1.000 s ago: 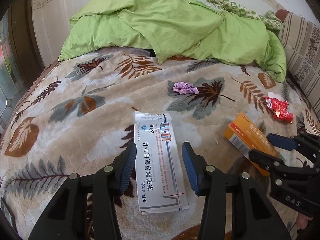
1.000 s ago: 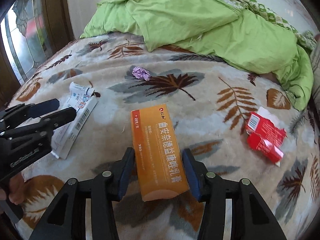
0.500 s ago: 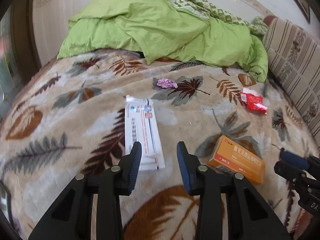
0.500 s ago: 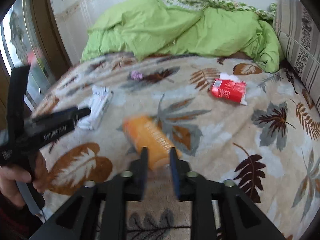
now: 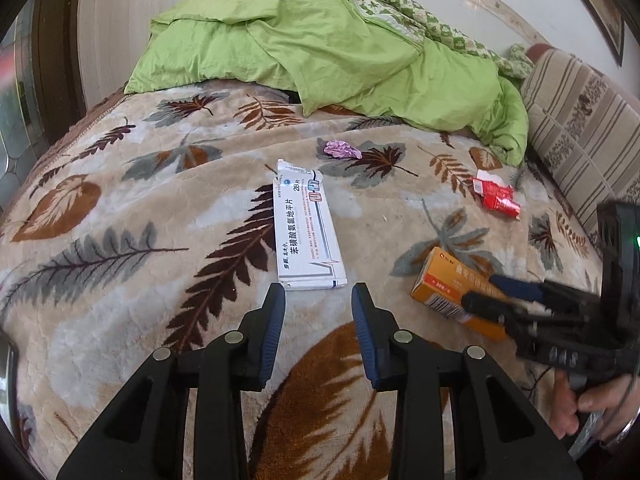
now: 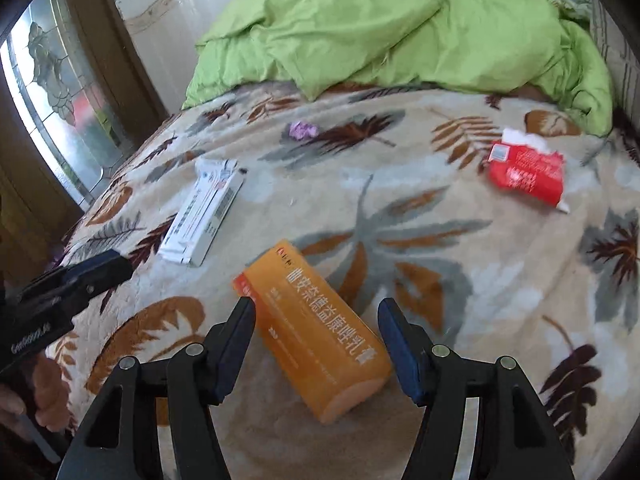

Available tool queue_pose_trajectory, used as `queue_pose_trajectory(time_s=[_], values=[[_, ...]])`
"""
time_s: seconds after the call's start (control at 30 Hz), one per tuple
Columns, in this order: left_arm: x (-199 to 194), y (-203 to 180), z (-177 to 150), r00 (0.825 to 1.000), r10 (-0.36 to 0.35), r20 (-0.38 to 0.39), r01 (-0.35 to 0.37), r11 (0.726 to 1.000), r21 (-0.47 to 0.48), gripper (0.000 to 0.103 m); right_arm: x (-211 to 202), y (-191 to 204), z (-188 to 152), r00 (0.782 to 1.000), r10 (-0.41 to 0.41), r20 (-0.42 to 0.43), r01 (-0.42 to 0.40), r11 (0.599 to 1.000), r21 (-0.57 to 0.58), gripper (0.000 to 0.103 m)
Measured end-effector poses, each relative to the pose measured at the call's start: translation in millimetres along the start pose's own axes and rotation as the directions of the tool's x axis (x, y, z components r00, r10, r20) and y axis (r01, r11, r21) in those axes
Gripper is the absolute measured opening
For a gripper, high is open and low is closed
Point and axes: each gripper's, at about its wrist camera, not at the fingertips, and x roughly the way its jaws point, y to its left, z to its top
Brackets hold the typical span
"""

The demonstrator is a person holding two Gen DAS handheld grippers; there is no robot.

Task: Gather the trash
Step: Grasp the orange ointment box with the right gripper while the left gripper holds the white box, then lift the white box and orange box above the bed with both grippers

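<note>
Now the right gripper stands wide open around the orange box, where half a second ago its jaws were narrow and short of it, so a grasp looks ready. Its long axis runs diagonally on the blanket, far end up-left. Meanwhile, the left gripper, half open and empty, sits just short of the white box, which points lengthwise away.

My left gripper and right gripper are matte black plastic, with dark blue finger pads, round silver screws, white lettering, and bare-skinned hands.
</note>
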Motion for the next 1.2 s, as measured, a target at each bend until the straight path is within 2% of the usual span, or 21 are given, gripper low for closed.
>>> queue_pose_trajectory(time_s=[0.1,0.17,0.23,0.4,0.53,0.77,0.83,0.87,0.9,1.03,1.2], values=[[6,6,7,1.000,-0.007,0.001,0.007,0.999,-0.032,0.048,-4,22,-10,0.998,-0.057,-0.006,0.056,0.991,-0.118,0.066],[14,6,14,1.000,0.001,0.004,-0.001,0.999,-0.047,0.056,-5,32,-14,0.992,-0.122,0.011,0.122,0.977,-0.174,0.053],[22,3,20,1.000,0.010,0.006,-0.010,0.999,-0.050,0.069,-5,31,-13,0.990,-0.139,0.005,0.138,0.977,-0.161,0.052],[49,-9,33,0.997,0.073,-0.019,-0.073,0.997,-0.007,0.075,-9,23,-10,0.983,-0.185,-0.001,0.184,0.976,-0.119,0.052],[68,-12,38,0.989,0.143,-0.036,-0.143,0.990,0.013,0.075,-15,14,-6,0.979,-0.204,0.010,0.204,0.976,-0.081,0.052],[96,2,41,0.981,0.161,-0.108,-0.165,0.986,-0.035,0.075,-13,7,-4,0.979,-0.203,-0.014,0.202,0.979,-0.038,0.052],[95,2,41,0.982,0.161,-0.097,-0.164,0.986,-0.024,0.074,-14,7,-3,0.979,-0.202,-0.010,0.201,0.979,-0.033,0.052],[95,1,41,0.983,0.157,-0.091,-0.160,0.987,-0.020,0.069,-15,7,-3,0.980,-0.199,-0.008,0.198,0.980,-0.028,0.052],[93,0,41,0.984,0.157,-0.086,-0.159,0.987,-0.016,0.049,-16,6,-2,0.981,-0.196,-0.006,0.196,0.980,-0.024,0.052],[87,-4,41,0.987,0.143,-0.070,-0.144,0.990,-0.009,0.049,-23,4,-2,0.978,-0.206,0.014,0.206,0.979,-0.004,0.052],[55,-19,38,0.994,0.106,0.016,-0.106,0.994,-0.004,0.049,-39,0,-3,0.973,-0.221,0.062,0.218,0.975,0.042,0.052]])
